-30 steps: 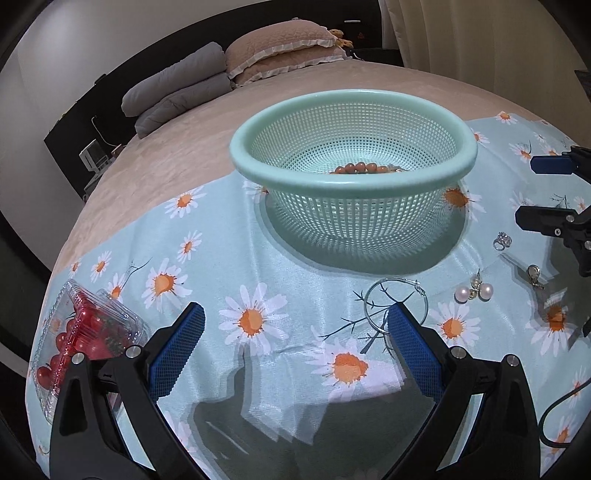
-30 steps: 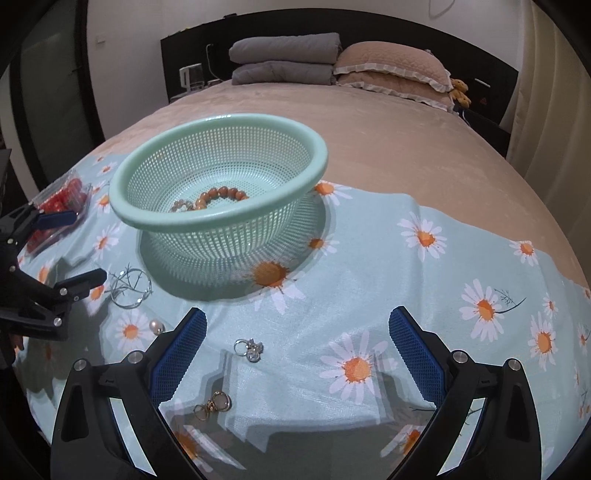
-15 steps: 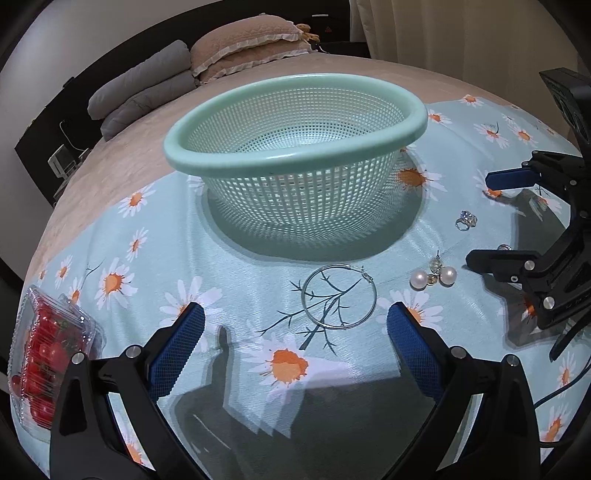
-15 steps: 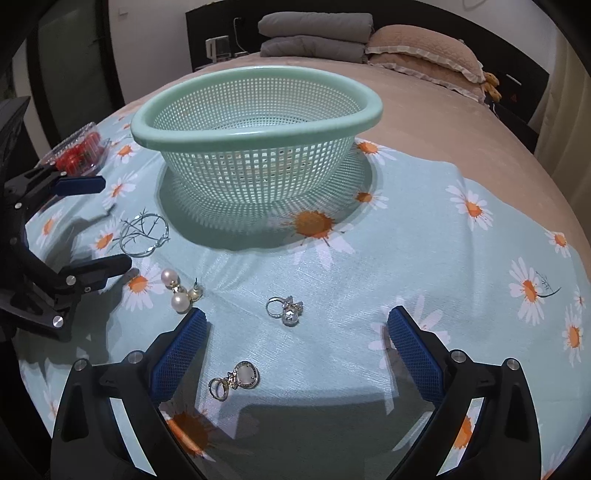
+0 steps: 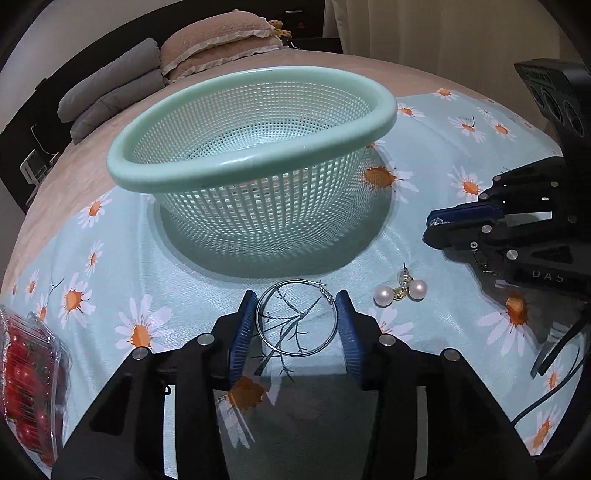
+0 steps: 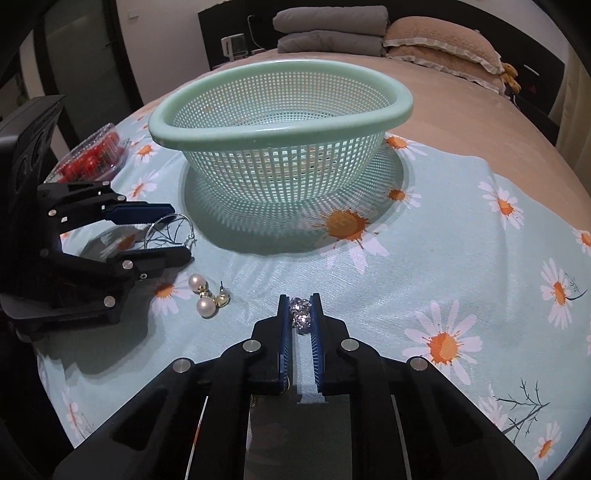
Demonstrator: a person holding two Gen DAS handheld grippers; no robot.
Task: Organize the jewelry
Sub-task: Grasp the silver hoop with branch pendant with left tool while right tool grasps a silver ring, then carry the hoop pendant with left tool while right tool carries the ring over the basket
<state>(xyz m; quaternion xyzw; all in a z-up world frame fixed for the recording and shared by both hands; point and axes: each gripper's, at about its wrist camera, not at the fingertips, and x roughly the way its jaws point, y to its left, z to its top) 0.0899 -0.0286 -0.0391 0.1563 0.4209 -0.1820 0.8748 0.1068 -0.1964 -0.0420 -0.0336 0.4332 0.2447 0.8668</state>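
Observation:
A silver hoop earring (image 5: 296, 318) lies on the daisy cloth in front of the mint basket (image 5: 207, 177). My left gripper (image 5: 297, 308) has its blue pads against both sides of the hoop; both show in the right wrist view (image 6: 168, 230). My right gripper (image 6: 300, 308) is shut on a sparkly crystal ring (image 6: 300, 314) at cloth level; it also shows in the left wrist view (image 5: 430, 227). Pearl earrings (image 5: 400, 291) lie between the grippers, also in the right wrist view (image 6: 207, 295). A small clasp earring (image 5: 482, 260) lies partly hidden under the right gripper.
A clear box of red cherry tomatoes (image 5: 26, 369) sits at the cloth's left edge, also in the right wrist view (image 6: 92, 157). Pillows (image 6: 439, 37) and folded grey bedding (image 6: 328, 29) lie at the bed's far end.
Both grippers have dropped to the cloth and closed: the left around the hoop earring, the right onto the crystal ring. The jaws were wide open before.

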